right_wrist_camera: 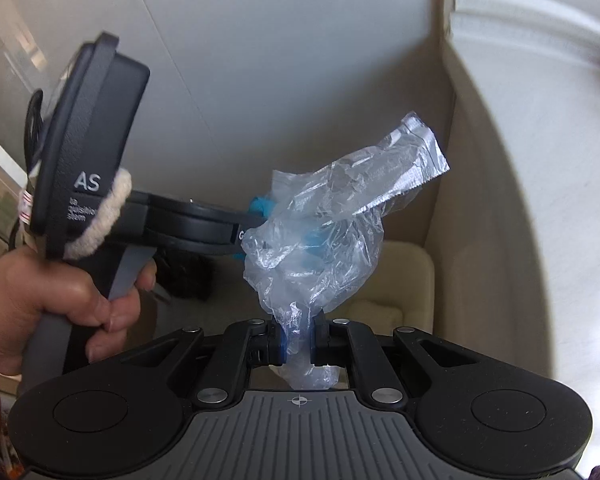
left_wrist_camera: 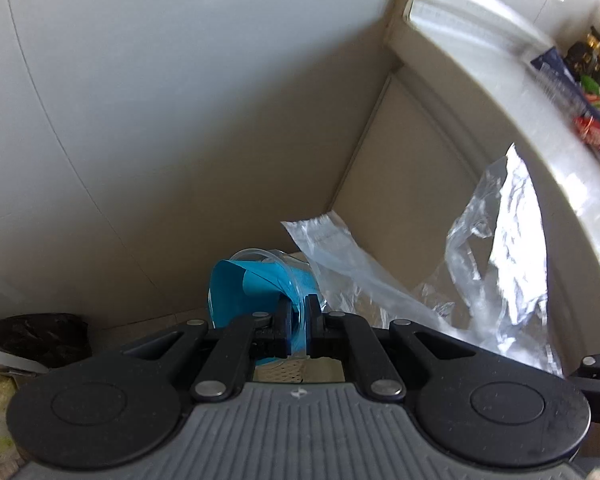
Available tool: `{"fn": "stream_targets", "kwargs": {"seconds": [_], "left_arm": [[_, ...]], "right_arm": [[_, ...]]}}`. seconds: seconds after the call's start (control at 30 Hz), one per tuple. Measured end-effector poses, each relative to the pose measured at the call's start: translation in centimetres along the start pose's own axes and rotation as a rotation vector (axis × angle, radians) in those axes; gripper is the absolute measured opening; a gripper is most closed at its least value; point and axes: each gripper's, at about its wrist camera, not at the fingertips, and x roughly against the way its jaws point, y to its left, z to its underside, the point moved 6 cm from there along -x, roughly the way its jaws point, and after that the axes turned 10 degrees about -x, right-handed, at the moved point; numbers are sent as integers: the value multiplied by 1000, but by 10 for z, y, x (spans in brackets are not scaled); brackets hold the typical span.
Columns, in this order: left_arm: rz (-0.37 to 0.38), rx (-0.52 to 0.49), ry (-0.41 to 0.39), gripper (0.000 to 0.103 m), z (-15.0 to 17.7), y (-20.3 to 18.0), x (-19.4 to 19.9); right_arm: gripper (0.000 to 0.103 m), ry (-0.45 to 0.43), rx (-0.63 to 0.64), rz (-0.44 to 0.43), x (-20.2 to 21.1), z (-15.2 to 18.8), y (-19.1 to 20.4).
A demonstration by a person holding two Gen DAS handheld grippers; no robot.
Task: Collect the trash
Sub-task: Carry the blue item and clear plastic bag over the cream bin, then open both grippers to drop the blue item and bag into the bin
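Observation:
My left gripper (left_wrist_camera: 299,322) is shut on a clear plastic cup with a blue paper label (left_wrist_camera: 256,284), held in the air near a wall corner. My right gripper (right_wrist_camera: 299,338) is shut on a crumpled clear plastic bag (right_wrist_camera: 324,236), which hangs up in front of it. The same bag shows in the left wrist view (left_wrist_camera: 496,248) to the right of the cup. In the right wrist view the left gripper's body (right_wrist_camera: 100,152) and the hand holding it are at the left, its fingertips hidden behind the bag.
A white counter edge (left_wrist_camera: 512,92) curves along the right, with colourful packaging (left_wrist_camera: 580,100) on it. Beige cabinet panels (left_wrist_camera: 404,184) stand below it. A dark lump (left_wrist_camera: 40,338) lies on the floor at lower left. A cream cushion-like object (right_wrist_camera: 404,280) sits low at the right.

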Motion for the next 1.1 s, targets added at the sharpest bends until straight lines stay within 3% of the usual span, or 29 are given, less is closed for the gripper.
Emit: {"fn": "stream_targets", "kwargs": {"seconds": [0.17, 0.3, 0.4, 0.6, 0.77, 1.03, 1.1], "left_arm": [[-5, -53, -34, 5, 16, 1, -23], [4, -27, 12, 5, 40, 4, -43], [-12, -46, 27, 6, 52, 4, -51], [1, 52, 46, 6, 62, 15, -69], [-8, 102, 41, 6, 52, 18, -85], [-24, 77, 85, 7, 43, 11, -99], [-28, 73, 89, 15, 42, 8, -101]], "right_arm": [[8, 56, -57, 17, -53, 6, -5], [9, 98, -165, 39, -85, 13, -24], [8, 142, -173, 65, -100, 16, -39], [8, 170, -235, 82, -121, 10, -67], [8, 197, -220, 107, -134, 10, -62], [11, 197, -230, 128, -123, 20, -60], [17, 194, -242, 124, -121, 20, -61]]}}
